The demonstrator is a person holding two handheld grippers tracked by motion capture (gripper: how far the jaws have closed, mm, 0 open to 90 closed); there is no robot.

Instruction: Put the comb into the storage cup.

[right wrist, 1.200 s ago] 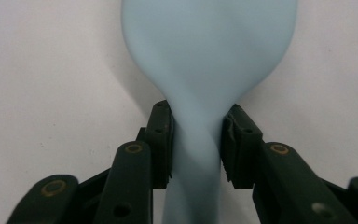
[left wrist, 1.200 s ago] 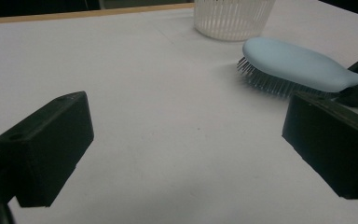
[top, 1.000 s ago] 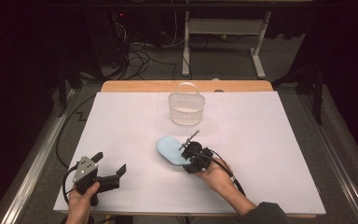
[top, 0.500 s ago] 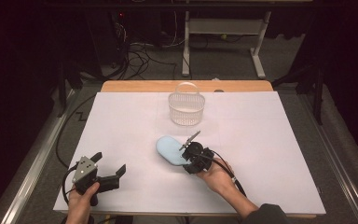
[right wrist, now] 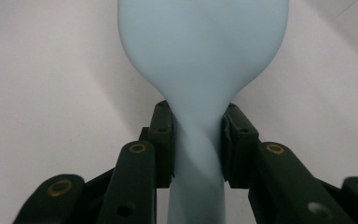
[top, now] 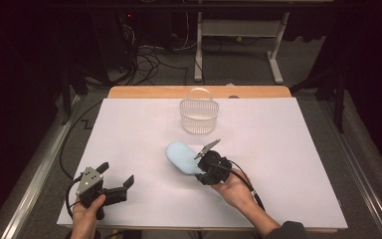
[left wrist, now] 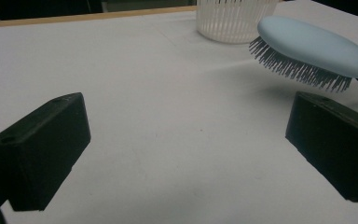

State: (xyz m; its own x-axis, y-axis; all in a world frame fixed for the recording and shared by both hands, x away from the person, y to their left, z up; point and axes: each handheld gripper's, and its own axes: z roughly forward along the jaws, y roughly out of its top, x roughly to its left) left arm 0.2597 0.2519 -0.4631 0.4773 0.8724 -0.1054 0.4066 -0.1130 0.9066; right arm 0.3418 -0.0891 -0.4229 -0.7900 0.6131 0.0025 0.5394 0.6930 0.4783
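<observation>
A light blue hairbrush (top: 183,156) hangs just above the white table, bristles down, near the middle. My right gripper (top: 205,168) is shut on its handle; in the right gripper view the jaws pinch the narrow neck of the hairbrush (right wrist: 200,84). From the left gripper view the hairbrush (left wrist: 313,47) floats clear of the sheet with its dark bristles showing. My left gripper (top: 115,178) sits near the front left of the table, open, with nothing between its fingers (left wrist: 42,149). A white slatted basket (top: 199,115) with a handle stands at the back centre.
White paper (top: 288,149) covers the table, with a wooden edge (top: 149,92) at the back. Metal rails run along both sides. Cables and a desk frame (top: 238,35) lie on the floor beyond. The basket (left wrist: 235,18) is beyond the brush in the left gripper view.
</observation>
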